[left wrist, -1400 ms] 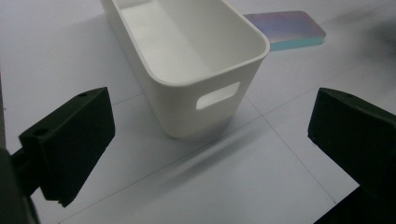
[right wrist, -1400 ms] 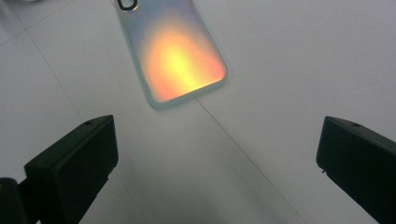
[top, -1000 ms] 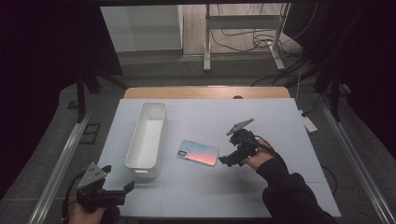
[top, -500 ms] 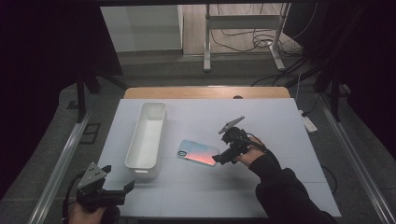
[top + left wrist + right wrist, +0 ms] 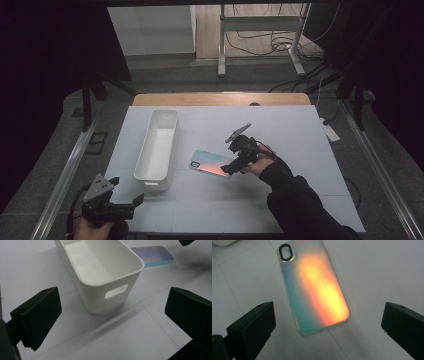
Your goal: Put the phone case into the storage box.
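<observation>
A: Surface and room?

B: White table (image 5: pixel 300 150) with faint grid lines, wooden strip along the far edge. Dark room, cables on the floor beyond, a metal stand behind.

A: Objects?

B: Long white bin (image 5: pixel 157 145) left of centre, handle slot at its near end. Iridescent phone case (image 5: pixel 210 163) lies flat just right of it, camera cutout toward the bin.

A: Your hands?

B: My right gripper (image 5: pixel 231 169) is angled down over the case's right end, jaws spread wide either side of it, not touching. My left gripper (image 5: pixel 132 192) sits low at the near-left corner, jaws wide apart, pointed at the bin.
</observation>
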Demonstrator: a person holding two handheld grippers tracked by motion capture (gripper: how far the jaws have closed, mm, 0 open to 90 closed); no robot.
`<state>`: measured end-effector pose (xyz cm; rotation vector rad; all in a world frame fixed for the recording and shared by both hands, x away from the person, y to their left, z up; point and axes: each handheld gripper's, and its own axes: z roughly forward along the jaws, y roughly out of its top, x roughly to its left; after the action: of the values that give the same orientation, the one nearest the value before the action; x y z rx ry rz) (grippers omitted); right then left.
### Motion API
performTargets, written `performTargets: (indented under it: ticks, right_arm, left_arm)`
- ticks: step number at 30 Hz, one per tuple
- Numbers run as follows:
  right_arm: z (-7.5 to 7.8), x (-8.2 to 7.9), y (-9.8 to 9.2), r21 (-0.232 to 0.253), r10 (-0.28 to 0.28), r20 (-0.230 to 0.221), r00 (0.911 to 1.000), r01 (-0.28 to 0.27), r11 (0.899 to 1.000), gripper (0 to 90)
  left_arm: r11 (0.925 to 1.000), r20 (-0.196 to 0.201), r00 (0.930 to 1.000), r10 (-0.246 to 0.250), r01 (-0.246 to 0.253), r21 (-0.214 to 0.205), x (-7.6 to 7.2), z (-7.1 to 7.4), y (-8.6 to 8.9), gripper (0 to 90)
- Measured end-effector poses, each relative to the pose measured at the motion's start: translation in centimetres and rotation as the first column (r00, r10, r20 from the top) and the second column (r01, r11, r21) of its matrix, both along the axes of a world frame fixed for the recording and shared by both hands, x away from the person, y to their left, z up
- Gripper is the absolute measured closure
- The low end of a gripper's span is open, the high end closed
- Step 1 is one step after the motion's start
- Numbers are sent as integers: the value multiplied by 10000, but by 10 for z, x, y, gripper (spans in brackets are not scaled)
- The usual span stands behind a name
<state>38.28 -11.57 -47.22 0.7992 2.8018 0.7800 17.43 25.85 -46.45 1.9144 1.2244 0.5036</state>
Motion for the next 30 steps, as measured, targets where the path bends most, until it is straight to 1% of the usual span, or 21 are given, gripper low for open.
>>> performTargets:
  ticks: [4, 6, 9, 11, 13, 15, 17, 20, 22, 25, 26, 30]
  right_arm:
    - [-1, 2, 4, -120, 26, -114, 9999, -28, 9999, 0]
    - [-2, 2, 6, -83, 76, -174, 9998, -77, 9999, 0]
    - [-3, 2, 8, -240, 56, -181, 9998, -61, 9997, 65]
    - [-3, 2, 8, -325, 6, -101, 9999, -9, 9995, 130]
    - [-3, 2, 7, -335, 16, -35, 10000, -18, 9994, 218]
    - [-2, 3, 7, -331, 29, -24, 10000, -30, 9994, 288]
    - [-1, 4, 7, -313, 40, -56, 10000, -42, 9995, 381]
    - [0, 6, 6, -225, 86, -264, 9996, -92, 9997, 510]
    - [0, 8, 6, -239, 71, -523, 9986, -84, 9997, 662]
    - [-1, 12, 5, -167, 143, -868, 9961, -158, 9997, 832]
    - [-1, 13, 4, -180, 167, -868, 9961, -183, 9997, 867]
    - [-3, 16, 4, -314, 223, -723, 9971, -246, 9992, 891]
  left_arm:
    - [10000, 3, 10000, 3, -3, -10, 0, 0, 0, 12]
    - [10000, 4, 10000, 3, -3, -18, 0, 0, 0, 12]
    - [10000, 7, 10000, 3, -3, -23, 0, 0, 0, 11]
    - [10000, 8, 10000, 7, -7, -19, 0, 0, 0, 12]
    - [10000, 4, 10000, 5, -5, -8, 0, 0, 0, 11]
    - [10000, 4, 10000, 8, -8, -11, 0, 0, 0, 12]
    - [10000, -2, 10000, 13, -13, -6, 0, 0, 0, 12]
    - [10000, -2, 10000, 15, -15, 0, 0, 0, 0, 12]
    - [10000, 0, 10000, 16, -16, 6, 0, 0, 0, 12]
    - [10000, 0, 10000, 19, -19, 13, 0, 0, 0, 12]
    - [10000, 5, 10000, 26, -26, 16, 0, 0, 0, 12]
    - [10000, -4, 10000, 22, -22, 15, 0, 0, 0, 12]
